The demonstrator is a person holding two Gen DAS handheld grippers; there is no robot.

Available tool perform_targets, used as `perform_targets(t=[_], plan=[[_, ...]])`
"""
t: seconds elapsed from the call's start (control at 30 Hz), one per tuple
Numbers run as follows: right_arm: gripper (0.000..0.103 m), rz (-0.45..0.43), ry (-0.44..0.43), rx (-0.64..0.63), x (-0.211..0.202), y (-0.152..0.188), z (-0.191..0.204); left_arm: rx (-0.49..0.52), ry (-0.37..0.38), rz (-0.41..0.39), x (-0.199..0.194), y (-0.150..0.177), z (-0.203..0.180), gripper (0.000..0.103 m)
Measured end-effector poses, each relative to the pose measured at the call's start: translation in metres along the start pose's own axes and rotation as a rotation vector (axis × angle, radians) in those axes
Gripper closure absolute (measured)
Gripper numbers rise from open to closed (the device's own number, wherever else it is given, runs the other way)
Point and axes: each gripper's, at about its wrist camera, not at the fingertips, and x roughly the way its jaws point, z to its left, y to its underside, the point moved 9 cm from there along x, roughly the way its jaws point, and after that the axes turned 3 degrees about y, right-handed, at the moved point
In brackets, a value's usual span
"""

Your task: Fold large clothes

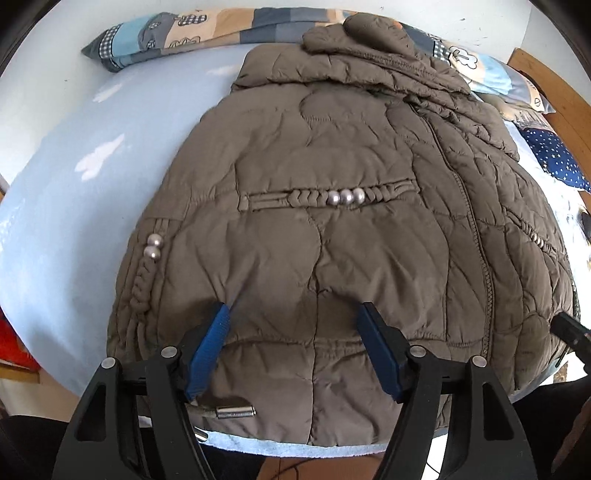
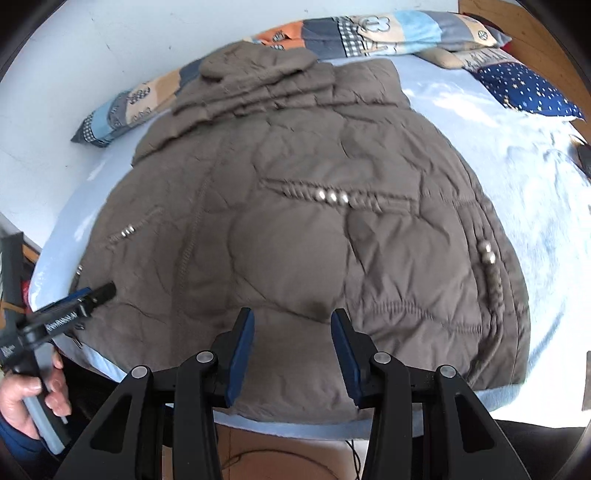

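A brown quilted coat (image 1: 332, 229) lies flat on my pale blue bed (image 1: 55, 192), filling the middle of both views. My left gripper (image 1: 293, 314), lower centre, hangs over its hem with jaws wide, nothing between them. My right gripper (image 2: 291, 321) hangs likewise, jaws narrower and empty. Patchwork pillow (image 1: 184, 33) at upper left.

Brown quilted jacket (image 1: 332, 229), flat on bed
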Motion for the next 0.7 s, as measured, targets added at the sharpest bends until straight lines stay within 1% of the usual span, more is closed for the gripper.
perform_targets(t=[0.1,0.17,0.23,0.33,0.37,0.43,0.57,0.63,0.7], plan=[[0.056,0.004,0.021,-0.005,0.003,0.002,-0.007,0.018,-0.001,0.013,0.001,0.003,-0.002,0.028],[0.056,0.014,0.029,0.017,0.007,0.001,-0.013,0.041,-0.003,0.008,0.006,0.003,-0.002,0.022],[0.056,0.018,0.018,0.049,0.013,0.002,-0.018,0.032,-0.006,-0.005,0.01,0.004,-0.002,0.019],[0.056,0.016,0.024,0.047,0.022,0.008,-0.018,0.098,-0.049,-0.027,0.012,0.009,-0.008,0.014],[0.056,0.017,0.029,0.037,0.024,0.009,-0.017,0.106,-0.047,-0.034,0.012,0.009,-0.008,0.012],[0.055,0.015,0.028,0.031,0.026,0.009,-0.017,0.098,-0.046,-0.043,0.014,0.011,-0.006,0.009],[0.053,0.014,-0.002,0.045,0.03,0.011,-0.019,0.084,-0.052,-0.045,0.016,0.009,-0.003,0.002],[0.047,0.011,-0.017,0.047,0.032,0.012,-0.018,0.084,-0.06,-0.055,0.018,0.007,-0.003,0.0],[0.04,0.004,-0.037,0.049,0.032,0.013,-0.016,0.079,-0.063,-0.076,0.019,0.007,-0.003,0.0]])
